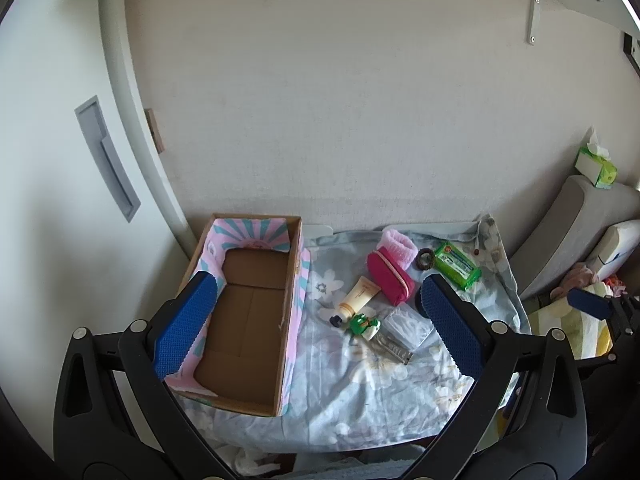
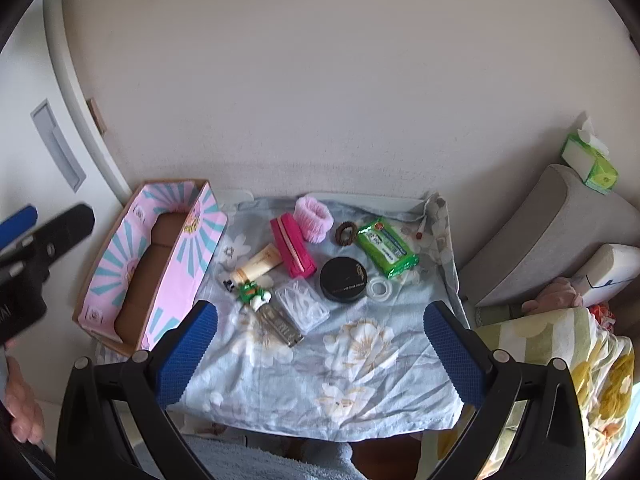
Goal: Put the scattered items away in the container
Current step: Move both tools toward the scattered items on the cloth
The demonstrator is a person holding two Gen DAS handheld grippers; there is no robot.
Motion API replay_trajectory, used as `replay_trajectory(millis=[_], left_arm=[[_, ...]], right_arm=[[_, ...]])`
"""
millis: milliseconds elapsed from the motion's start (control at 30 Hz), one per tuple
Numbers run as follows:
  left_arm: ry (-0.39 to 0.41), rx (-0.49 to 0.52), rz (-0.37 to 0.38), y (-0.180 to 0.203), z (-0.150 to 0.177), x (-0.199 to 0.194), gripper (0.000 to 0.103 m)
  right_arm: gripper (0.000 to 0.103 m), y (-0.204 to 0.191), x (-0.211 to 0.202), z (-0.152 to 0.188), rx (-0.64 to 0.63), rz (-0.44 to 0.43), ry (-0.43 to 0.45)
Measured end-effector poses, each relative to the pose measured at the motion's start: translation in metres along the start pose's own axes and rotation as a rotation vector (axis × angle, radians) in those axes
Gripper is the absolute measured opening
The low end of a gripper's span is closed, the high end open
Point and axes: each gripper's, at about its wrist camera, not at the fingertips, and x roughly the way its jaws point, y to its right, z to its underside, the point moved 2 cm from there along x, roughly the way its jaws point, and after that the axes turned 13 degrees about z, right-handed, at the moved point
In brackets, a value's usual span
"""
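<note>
You are only starting: the cardboard box (image 1: 248,316) is sitting empty, both the left gripper (image 1: 316,324) and the right gripper (image 2: 320,356) are hanging released above the cloth, and the pouch (image 2: 291,246), tube (image 2: 259,266) and wipes (image 2: 386,249) are lying scattered beside it.

A plain white wall (image 2: 320,100) is seen behind a small table that is covered with a flowery blue cloth (image 2: 320,380). A grey cushion (image 2: 560,232) is propped at the right. Soft daylight is spread everywhere.
</note>
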Motion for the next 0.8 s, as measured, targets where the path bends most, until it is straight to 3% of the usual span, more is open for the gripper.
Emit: replay_trajectory(millis=[133,333,467,600,800], left_arm=[[0.049,0.029,0.044,0.005,0.000,-0.007,0.102],[0.008,0.062,0.023,0.010,0.000,-0.005,0.102],[0.018,0.015,0.042,0.002,-0.002,-0.008,0.102],[0.024,0.021,0.020,0.000,-0.001,-0.009,0.102],[0.005,0.022,0.072,0.005,0.004,0.000,0.102]], right_arm=[[0.103,0.004,-0.001,0.002,0.002,0.003,0.001],[0.103,0.024,-0.023,-0.008,0.017,0.016,0.089],[0.103,0.039,-0.018,-0.005,0.015,-0.023,0.058],[0.103,0.051,-0.006,0.001,0.014,-0.012,0.020],[0.103,0.069,0.003,0.003,0.015,0.006,0.013]])
